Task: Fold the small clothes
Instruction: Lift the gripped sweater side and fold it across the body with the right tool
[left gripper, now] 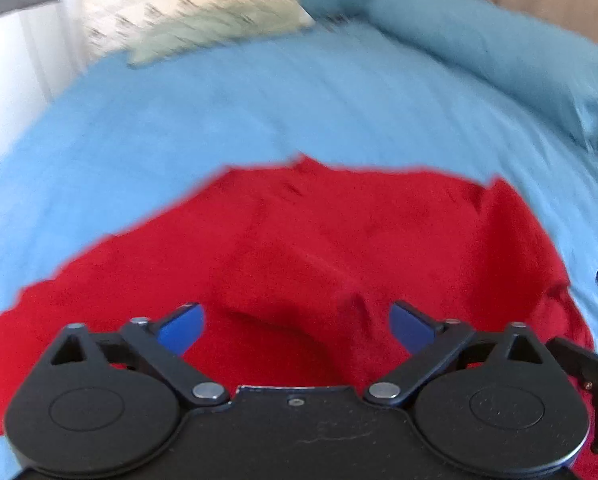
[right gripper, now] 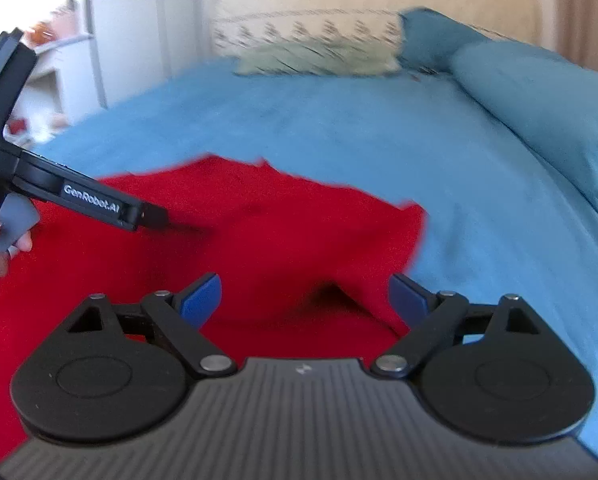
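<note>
Red garment (left gripper: 299,240): one small red piece of clothing, spread on the bed (left gripper: 219,112), partly rumpled, with a raised ridge of cloth just ahead of each camera.
Left hand-held gripper (left gripper: 297,326): jaws spread wide over the red cloth, nothing between the blue pads; whether they touch the fabric cannot be told.
Right hand-held gripper (right gripper: 305,300): jaws also spread, holding nothing, poised over the garment's right part near its edge.
Risk: I judge that closing on the raised ridge could pinch several layers, or the blue sheet with them, and drag the fold askew. The two tools are close together and could knock. Blur makes the edges hard to place.
Count: one garment, two grippers, one patterned pillow (right gripper: 319,56), one teal bolster (right gripper: 539,96).
</note>
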